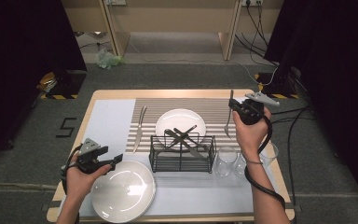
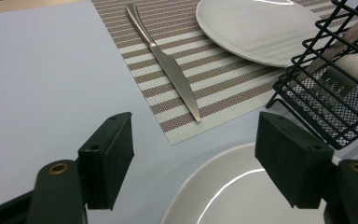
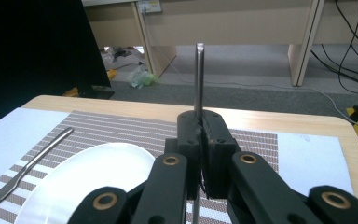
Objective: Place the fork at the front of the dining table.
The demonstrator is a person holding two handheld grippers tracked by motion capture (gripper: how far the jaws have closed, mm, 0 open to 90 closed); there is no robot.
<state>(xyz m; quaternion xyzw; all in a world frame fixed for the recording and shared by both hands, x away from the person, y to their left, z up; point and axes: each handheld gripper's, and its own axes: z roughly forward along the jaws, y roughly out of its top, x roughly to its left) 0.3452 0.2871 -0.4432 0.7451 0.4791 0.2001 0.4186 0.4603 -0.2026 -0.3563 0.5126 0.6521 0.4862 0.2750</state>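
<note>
Right gripper (image 3: 200, 140) clamped on fork (image 1: 228, 122), held above the mat's (image 1: 214, 109) right edge. Fork: slim steel, handle up, tines down. Left gripper (image 2: 193, 154) open over near plate (image 1: 123, 189). Count: two plates, two glasses (image 1: 226, 161), one knife (image 1: 139, 128) on mat, one wire rack (image 1: 182, 154). Wooden table (image 1: 168, 93), grey carpet.

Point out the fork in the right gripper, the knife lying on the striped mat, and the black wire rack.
fork (image 1: 228, 126), high view, on its tines.
knife (image 2: 170, 70), left gripper view, mid-blade.
wire rack (image 1: 182, 161), high view, on its front wall.
</note>
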